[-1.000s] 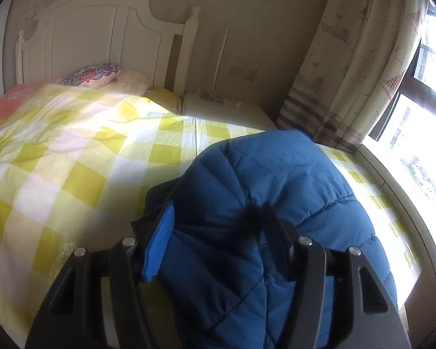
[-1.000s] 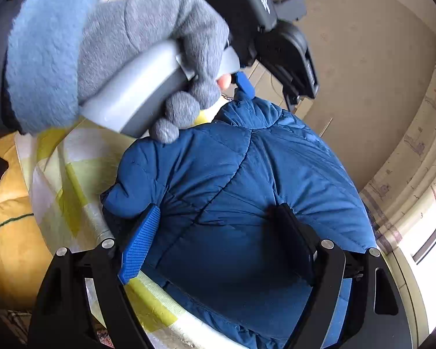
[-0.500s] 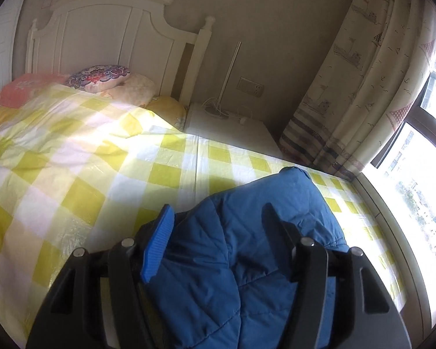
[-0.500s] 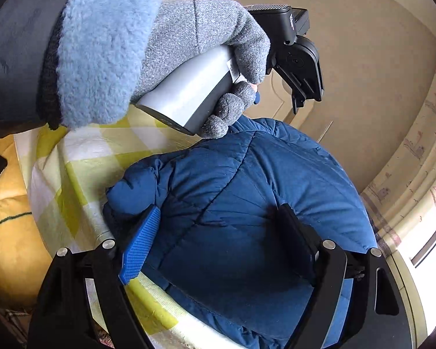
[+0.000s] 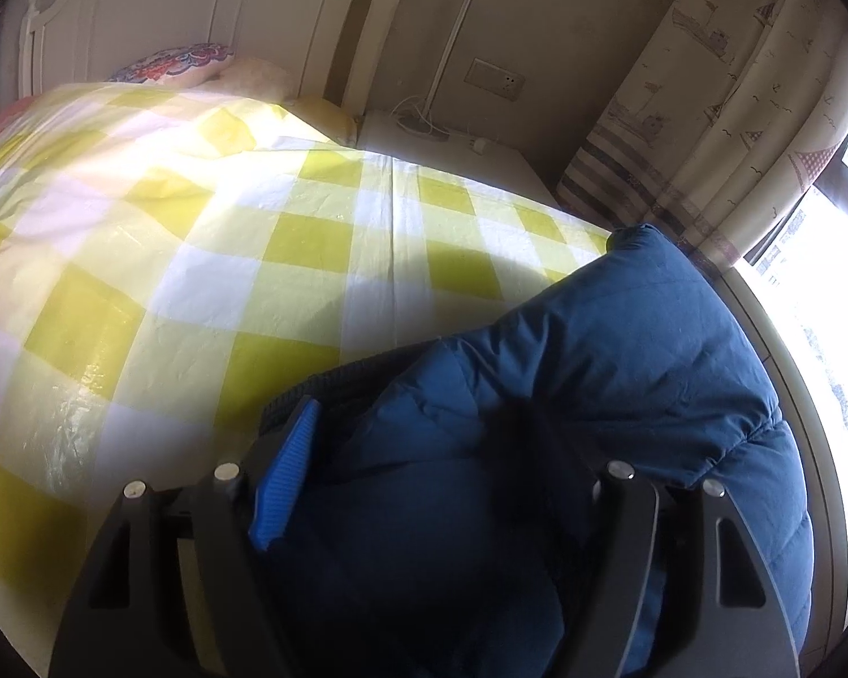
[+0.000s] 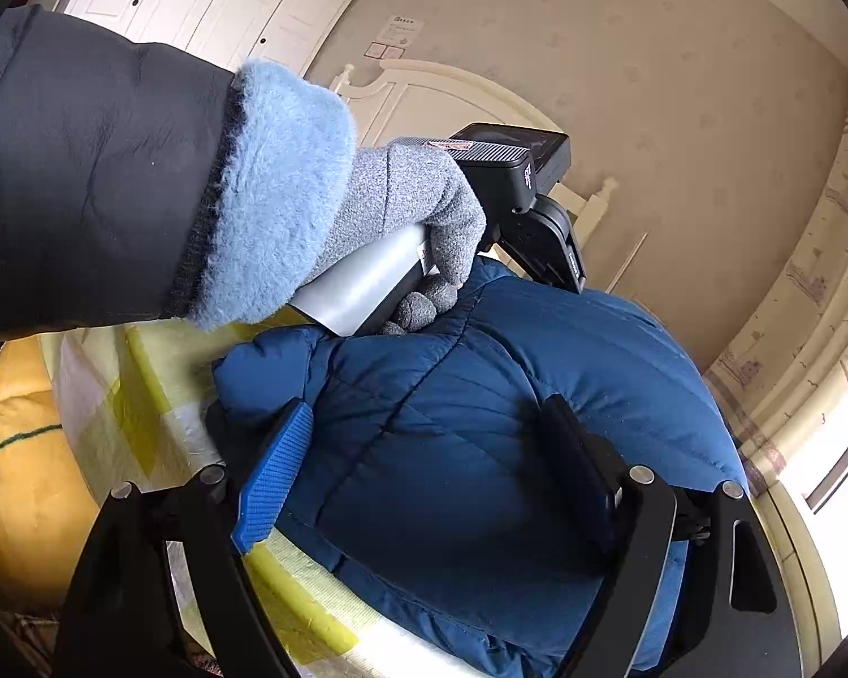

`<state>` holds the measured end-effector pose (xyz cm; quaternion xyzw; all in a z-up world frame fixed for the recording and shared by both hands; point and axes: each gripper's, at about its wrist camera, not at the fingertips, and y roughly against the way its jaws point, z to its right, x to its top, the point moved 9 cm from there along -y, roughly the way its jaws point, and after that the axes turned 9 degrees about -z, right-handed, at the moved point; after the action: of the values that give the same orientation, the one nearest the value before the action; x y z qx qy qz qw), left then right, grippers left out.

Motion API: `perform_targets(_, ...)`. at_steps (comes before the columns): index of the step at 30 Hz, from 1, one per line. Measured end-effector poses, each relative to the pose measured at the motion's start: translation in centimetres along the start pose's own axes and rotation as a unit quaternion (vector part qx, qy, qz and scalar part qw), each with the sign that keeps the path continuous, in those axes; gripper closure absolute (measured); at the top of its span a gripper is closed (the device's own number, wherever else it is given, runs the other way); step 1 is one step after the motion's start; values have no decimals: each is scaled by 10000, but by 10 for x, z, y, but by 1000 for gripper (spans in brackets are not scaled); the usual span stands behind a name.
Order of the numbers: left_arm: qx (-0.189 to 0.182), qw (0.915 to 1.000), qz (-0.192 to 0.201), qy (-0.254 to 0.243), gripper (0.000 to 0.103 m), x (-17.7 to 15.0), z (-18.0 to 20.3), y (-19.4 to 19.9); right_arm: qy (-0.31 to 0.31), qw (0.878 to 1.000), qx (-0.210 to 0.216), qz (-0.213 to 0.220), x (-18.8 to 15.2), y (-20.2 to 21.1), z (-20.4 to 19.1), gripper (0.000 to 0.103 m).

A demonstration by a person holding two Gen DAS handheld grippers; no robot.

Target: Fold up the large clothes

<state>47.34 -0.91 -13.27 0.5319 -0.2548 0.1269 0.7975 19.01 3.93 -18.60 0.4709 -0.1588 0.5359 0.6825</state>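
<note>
A blue puffer jacket (image 5: 622,373) lies bunched on a yellow-and-white checked bedspread (image 5: 209,260). My left gripper (image 5: 418,452) has its jaws wide apart, with the jacket's padded fabric bulging between them. In the right wrist view the jacket (image 6: 480,424) fills the middle, and my right gripper (image 6: 429,440) is likewise wide open around a thick fold of it. The left gripper's body and the gloved hand (image 6: 412,209) holding it sit on the jacket's far edge.
A white headboard (image 5: 209,11) and pillows (image 5: 181,62) are at the far end of the bed. A bedside unit (image 5: 441,141), curtain (image 5: 723,85) and bright window (image 5: 820,282) are to the right. A yellow blanket (image 6: 22,452) lies at left below the bed edge.
The left gripper has lowered toward the bed with the jacket and shifted left. The jacket has settled flatter. The right gripper has hardly moved.
</note>
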Motion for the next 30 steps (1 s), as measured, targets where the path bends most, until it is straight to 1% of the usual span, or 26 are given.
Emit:
perform_targets(4,-13,10000,0,-50,29,3,1,-4,-34,9999,-121,81,1,-4,-1,21)
perform_targets(7,93,9998,-64,-151,29,8,3,-5,-111,9998,-138,44,5,-7,-2,20)
perform_targets(8,273,9995,-59,-167,29,10,3,-1,-129,9999,-96,12,6,-8,-1,19)
perform_targets(9,621,9979,28,-207,29,10,2,9,-142,9999,-34,-10,7,-9,0,19)
perform_targets(10,906,9952,196,-300,31,10,5,23,-147,9999,38,-27,6,-9,2,19)
perform_targets(11,1021,9930,409,-437,31,7,11,41,-164,9998,128,-35,6,-8,4,18)
perform_targets(12,1038,9912,627,-532,31,1,18,59,-180,9996,223,-35,5,-6,5,18)
perform_targets(13,952,9906,825,-537,31,-8,26,78,-164,9995,280,-44,5,-5,6,18)
perform_targets(14,747,9912,967,-510,30,-19,33,93,-158,9994,318,-59,5,-3,7,18)
perform_targets(15,514,9918,1059,-488,29,-31,40,103,-201,9991,379,-68,6,0,8,18)
perform_targets(16,378,9921,1113,-442,25,-42,43,108,-249,9985,483,-47,7,5,9,18)
perform_targets(17,330,9927,1099,-366,24,-51,42,106,-225,9981,579,6,6,14,9,18)
perform_targets(18,302,9944,973,-295,24,-59,39,98,-90,9977,668,43,2,24,5,18)
perform_targets(19,295,9958,841,-203,24,-65,34,88,123,9976,671,96,-5,35,2,20)
perform_targets(20,202,9968,772,-93,22,-69,29,80,306,9975,612,160,-14,48,1,27)
perform_targets(21,40,9970,768,29,21,-70,26,76,412,9976,516,219,-22,60,3,30)
perform_targets(22,-78,9969,772,138,19,-70,23,73,404,9979,402,308,-29,74,11,34)
perform_targets(24,-250,9965,750,262,17,-69,19,66,40,9988,246,422,-34,92,41,34)
perform_targets(26,-397,9958,740,352,16,-69,15,61,-597,9968,381,374,-36,96,74,34)
perform_targets(27,-431,9955,757,382,16,-70,14,61,-953,9935,512,341,-39,93,90,34)
perform_targets(28,-388,9953,799,393,16,-71,13,62,-1267,9891,693,298,-44,85,104,34)
perform_targets(29,-272,9951,870,375,16,-72,13,64,-1444,9845,980,178,-50,73,107,34)
perform_targets(30,-137,9948,952,328,16,-73,13,67,-1418,9815,1280,-145,-62,55,100,33)
